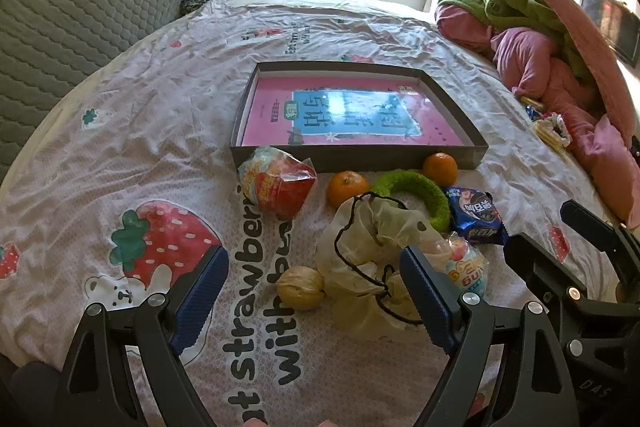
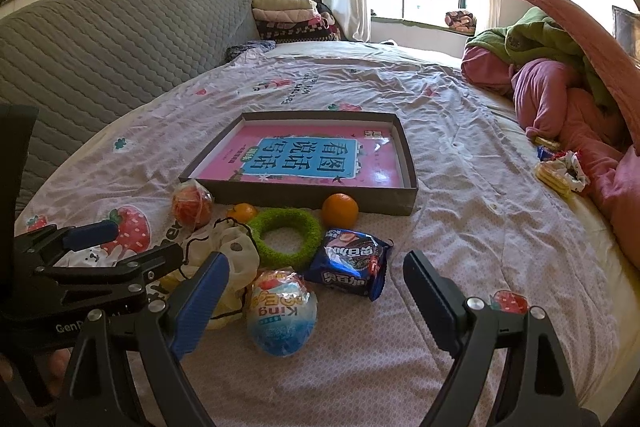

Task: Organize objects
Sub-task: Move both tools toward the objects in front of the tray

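A shallow grey box [image 1: 360, 157] [image 2: 304, 195] with a pink book inside lies on the strawberry bedsheet. In front of it sit a red wrapped snack [image 1: 276, 183] [image 2: 192, 205], two oranges [image 1: 347, 187] [image 1: 440, 169] [image 2: 340, 211] [image 2: 242, 213], a green ring [image 1: 424, 191] [image 2: 286, 237], a blue cookie packet [image 1: 476, 215] [image 2: 352, 263], a cream drawstring bag [image 1: 372, 259] [image 2: 228, 255], a walnut [image 1: 300, 287] and a blue-white toy egg [image 2: 282, 315] [image 1: 466, 267]. My left gripper [image 1: 314, 293] hovers open over the walnut and bag. My right gripper [image 2: 316, 301] hangs open above the egg.
A grey quilted headboard [image 1: 80, 7] borders the bed's left side. Crumpled pink and green bedding [image 1: 540, 51] [image 2: 560, 79] is heaped at the right, with small snacks [image 2: 560, 167] beside it. Folded blankets [image 2: 288, 15] are stacked by the window.
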A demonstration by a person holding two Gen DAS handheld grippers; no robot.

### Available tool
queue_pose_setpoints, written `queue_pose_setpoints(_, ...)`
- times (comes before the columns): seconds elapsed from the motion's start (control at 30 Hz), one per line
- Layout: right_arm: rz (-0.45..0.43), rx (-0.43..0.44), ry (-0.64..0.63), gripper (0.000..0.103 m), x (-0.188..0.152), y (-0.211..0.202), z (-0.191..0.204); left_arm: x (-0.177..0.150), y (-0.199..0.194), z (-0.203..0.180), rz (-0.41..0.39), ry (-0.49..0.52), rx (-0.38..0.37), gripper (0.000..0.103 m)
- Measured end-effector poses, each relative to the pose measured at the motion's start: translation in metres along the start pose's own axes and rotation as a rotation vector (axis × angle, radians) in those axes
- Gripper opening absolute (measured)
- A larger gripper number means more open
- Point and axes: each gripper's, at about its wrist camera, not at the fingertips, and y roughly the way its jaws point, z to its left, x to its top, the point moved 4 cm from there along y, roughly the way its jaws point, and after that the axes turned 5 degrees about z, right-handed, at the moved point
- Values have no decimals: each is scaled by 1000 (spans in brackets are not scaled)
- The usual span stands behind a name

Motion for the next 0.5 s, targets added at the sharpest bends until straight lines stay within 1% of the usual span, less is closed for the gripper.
queue_pose_setpoints(0.5, 3, 15, -2, 89, -1, -4, 2, 0, -2, 1, 0, 0, -4, 88)
